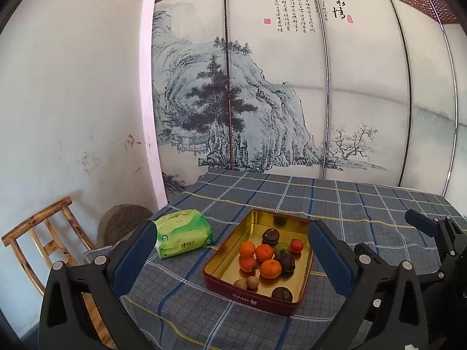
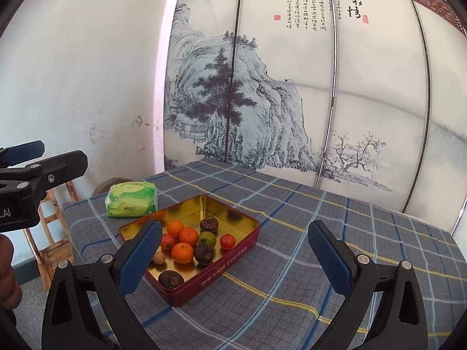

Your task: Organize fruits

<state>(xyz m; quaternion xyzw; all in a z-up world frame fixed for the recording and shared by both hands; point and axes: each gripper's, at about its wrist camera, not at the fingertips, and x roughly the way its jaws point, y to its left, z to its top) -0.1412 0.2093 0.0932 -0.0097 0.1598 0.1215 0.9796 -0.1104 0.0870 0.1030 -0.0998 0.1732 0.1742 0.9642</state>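
Fruits [image 1: 267, 258], mixed colours, in tin [image 1: 233, 252]

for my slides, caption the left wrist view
Open left gripper above a tin of mixed fruit on a checked tablecloth.

— What covers the table?
— A blue-grey plaid tablecloth [image 1: 335, 204]. A green tissue pack [image 1: 183, 232] lies on it near the left edge.
— And behind?
— A folding screen [image 1: 292, 87] painted with an ink landscape and calligraphy stands at the table's far edge. Left of the table, a wooden chair [image 1: 43, 233] stands against the scuffed white wall [image 1: 73, 87].
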